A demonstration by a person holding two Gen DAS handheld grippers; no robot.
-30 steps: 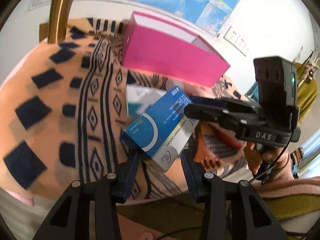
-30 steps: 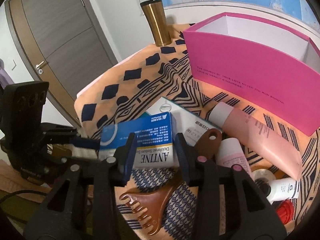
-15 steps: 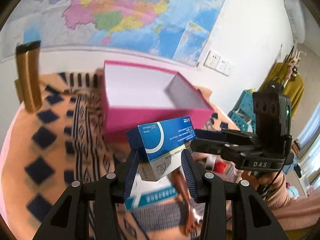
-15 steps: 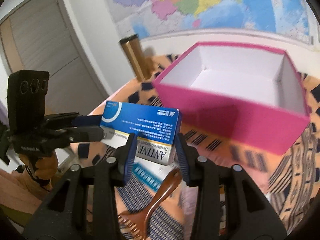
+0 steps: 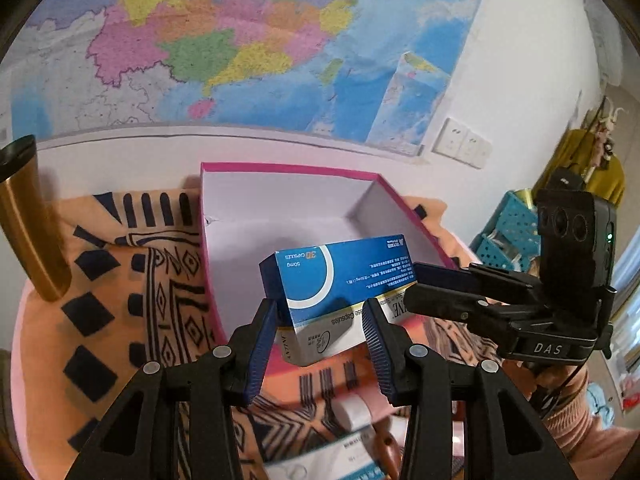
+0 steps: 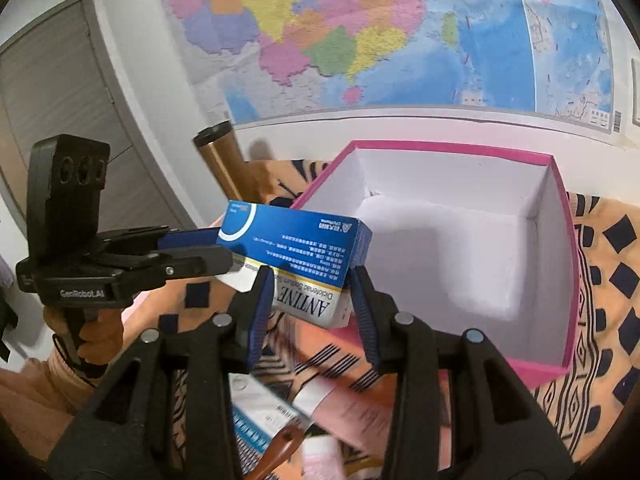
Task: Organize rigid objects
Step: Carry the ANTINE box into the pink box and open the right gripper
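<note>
Medicine box (image 5: 340, 280) carried over the pink box's (image 5: 288, 170) near edge.
Both the left gripper (image 5: 320, 336) and the right gripper (image 6: 312, 300) seemed clamped on it, one at each end; best lowered level, released together.

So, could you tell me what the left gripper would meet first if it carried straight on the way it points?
Probably the white inside of the open pink cardboard box; the left gripper already holds the blue-and-white medicine carton, though depth is uncertain.

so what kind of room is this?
Likely a home room, perhaps a study: big wall map, interior door, patterned tablecloth under a pink box.
</note>
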